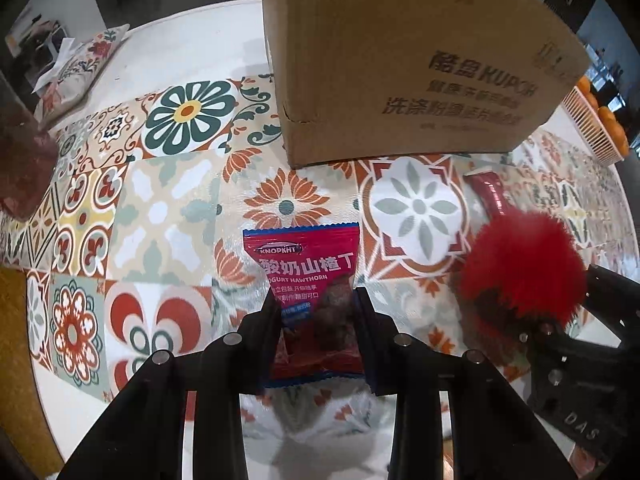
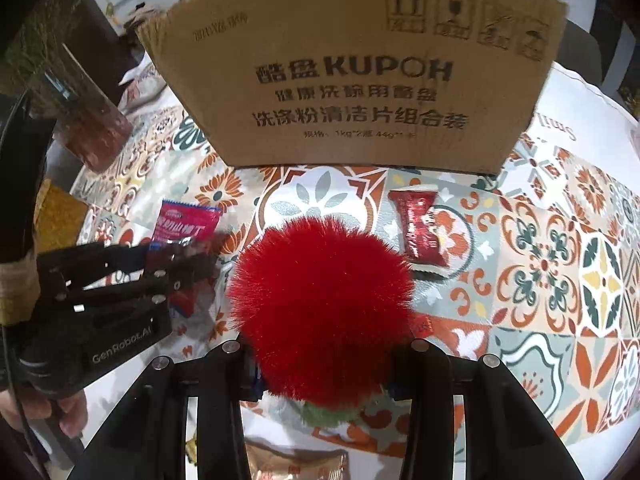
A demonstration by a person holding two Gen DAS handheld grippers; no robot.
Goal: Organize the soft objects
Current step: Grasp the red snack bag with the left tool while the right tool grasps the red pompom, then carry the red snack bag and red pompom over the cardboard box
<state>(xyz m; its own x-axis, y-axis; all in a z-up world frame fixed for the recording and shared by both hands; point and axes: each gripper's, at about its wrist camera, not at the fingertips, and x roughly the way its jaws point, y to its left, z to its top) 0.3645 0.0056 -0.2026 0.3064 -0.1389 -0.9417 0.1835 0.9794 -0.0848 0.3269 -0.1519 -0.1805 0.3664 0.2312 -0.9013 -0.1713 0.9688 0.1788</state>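
Note:
My left gripper [image 1: 318,300] is shut on a pink-red yogurt hawthorn snack packet [image 1: 308,264], held just above the patterned tablecloth; it also shows in the right wrist view [image 2: 186,224]. My right gripper [image 2: 324,364] is shut on a fluffy red pompom [image 2: 324,300], which hides its fingertips; the pompom also shows at the right of the left wrist view [image 1: 524,264]. A cardboard box [image 2: 356,68] stands just ahead of both grippers. A small dark red wrapped candy [image 2: 420,232] lies on the cloth in front of the box.
The tiled-pattern tablecloth [image 1: 168,208] covers the table. An orange basket with oranges [image 1: 592,120] stands far right. A floral pillow [image 1: 80,68] lies far left. A brown snack packet [image 2: 296,464] lies under the right gripper. A brownish glass vase [image 2: 92,128] stands at left.

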